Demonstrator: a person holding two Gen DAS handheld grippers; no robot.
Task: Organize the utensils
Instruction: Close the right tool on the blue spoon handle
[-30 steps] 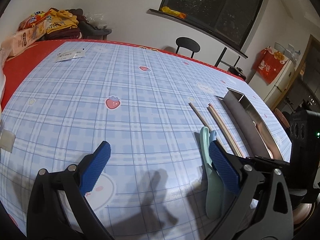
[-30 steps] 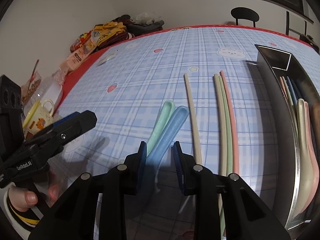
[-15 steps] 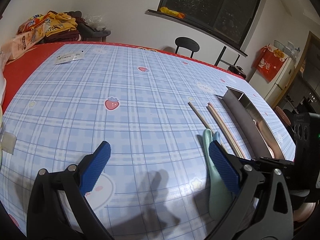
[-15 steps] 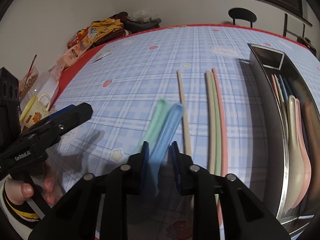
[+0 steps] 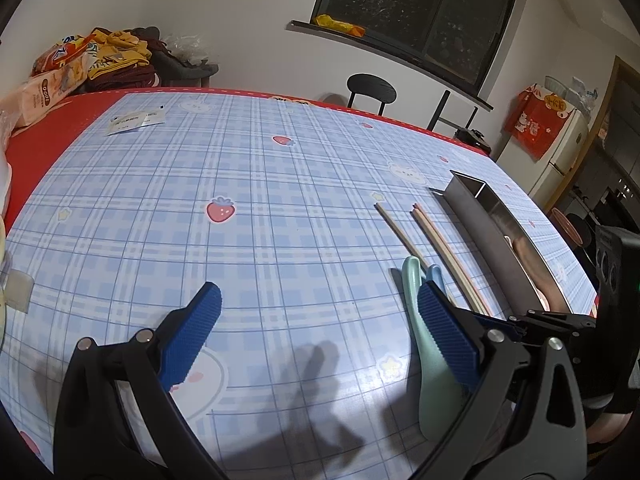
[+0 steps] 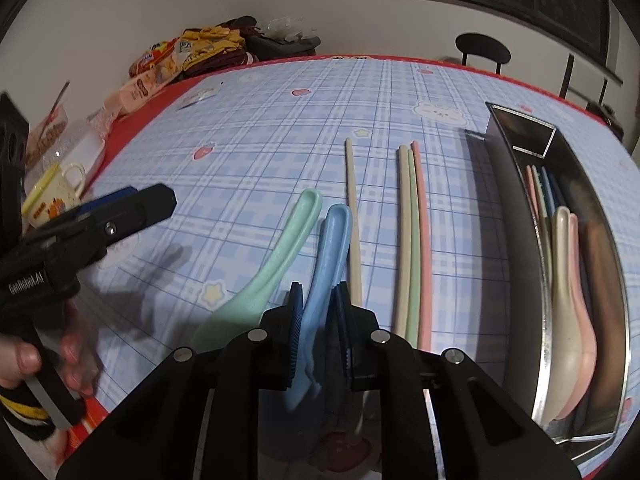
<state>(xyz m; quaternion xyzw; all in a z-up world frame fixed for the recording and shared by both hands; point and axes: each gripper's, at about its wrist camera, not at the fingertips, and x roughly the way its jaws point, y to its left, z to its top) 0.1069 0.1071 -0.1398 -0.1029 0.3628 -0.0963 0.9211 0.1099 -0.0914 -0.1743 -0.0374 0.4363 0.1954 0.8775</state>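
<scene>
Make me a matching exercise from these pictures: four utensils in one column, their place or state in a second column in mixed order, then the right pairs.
Things:
1. blue spoon
2. mint-green spoon
3. beige spoon
4. lone beige chopstick

Places or states:
A. inside the metal tray
B. between the fingers of the right hand-held gripper
C. on the cloth, left of the blue spoon
D. on the cloth, right of the blue spoon

Pairs: 1-B, 2-C, 3-A, 4-D

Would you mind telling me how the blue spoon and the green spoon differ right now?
The blue spoon sits clamped between the right gripper's pads, while the green spoon lies free on the tablecloth. The blue one runs nearly straight away from the camera; the green one slants off to the left. Both are plastic soup spoons of similar shape, handles pointing away.
</scene>
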